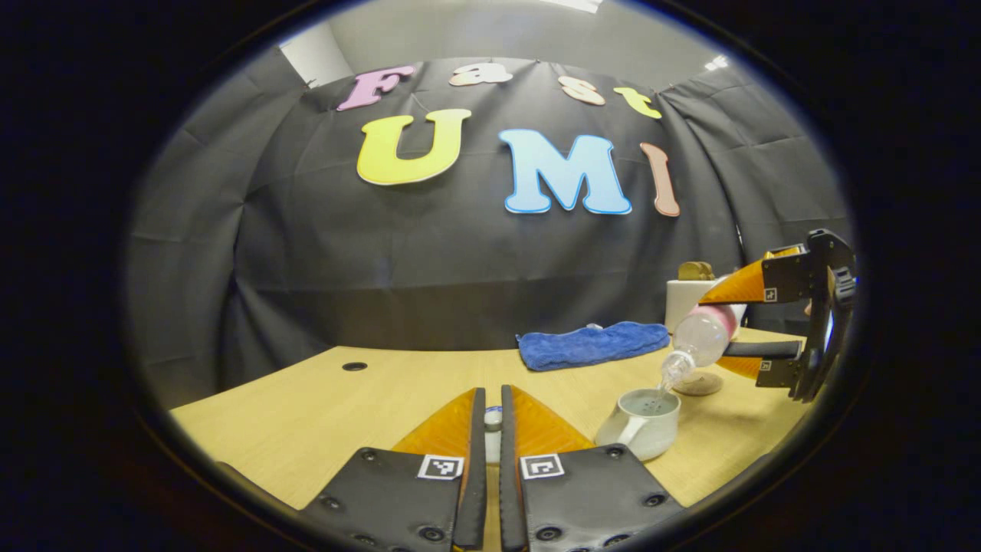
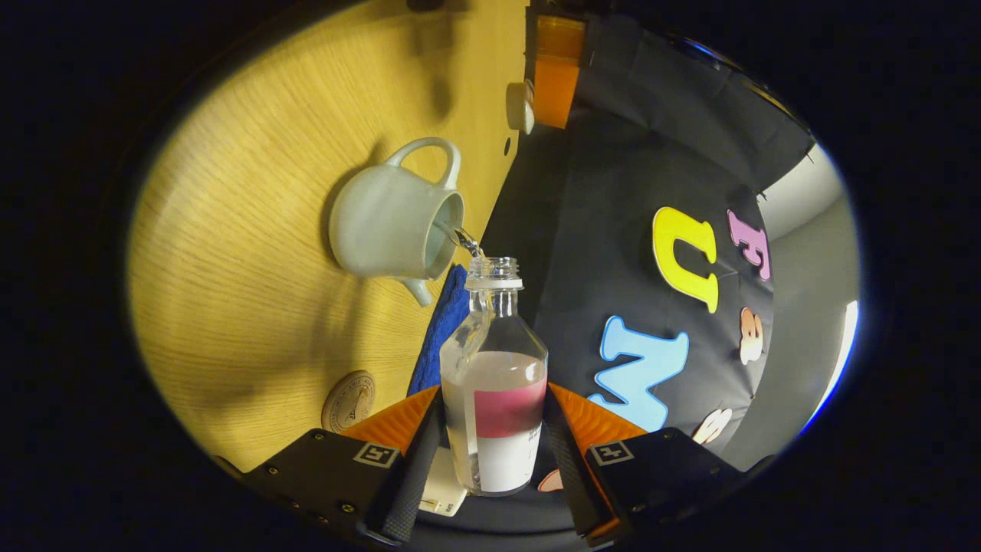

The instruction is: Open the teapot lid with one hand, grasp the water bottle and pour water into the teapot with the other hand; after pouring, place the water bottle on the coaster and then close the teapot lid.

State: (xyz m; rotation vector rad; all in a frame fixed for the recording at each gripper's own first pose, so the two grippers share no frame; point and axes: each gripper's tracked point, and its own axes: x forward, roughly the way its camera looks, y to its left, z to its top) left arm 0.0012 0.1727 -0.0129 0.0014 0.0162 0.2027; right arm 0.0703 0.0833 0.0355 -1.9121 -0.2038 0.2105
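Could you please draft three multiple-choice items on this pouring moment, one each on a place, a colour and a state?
1. Where does the coaster lie?
A. on the table beside the teapot
B. under the teapot
C. on the blue cloth

2. What colour is the band on the water bottle?
A. green
B. pink-red
C. yellow

3. What is the state of the teapot?
A. lid on, dry
B. tipped on its side
C. lid off, water running in

Answers:
1 A: the left gripper view shows the coaster bare on the wood just behind the pot.
2 B: the right gripper view shows the band between the right gripper fingers.
3 C: the mouth is open, a stream falls from the tilted bottle, and the left gripper pinches the lid.
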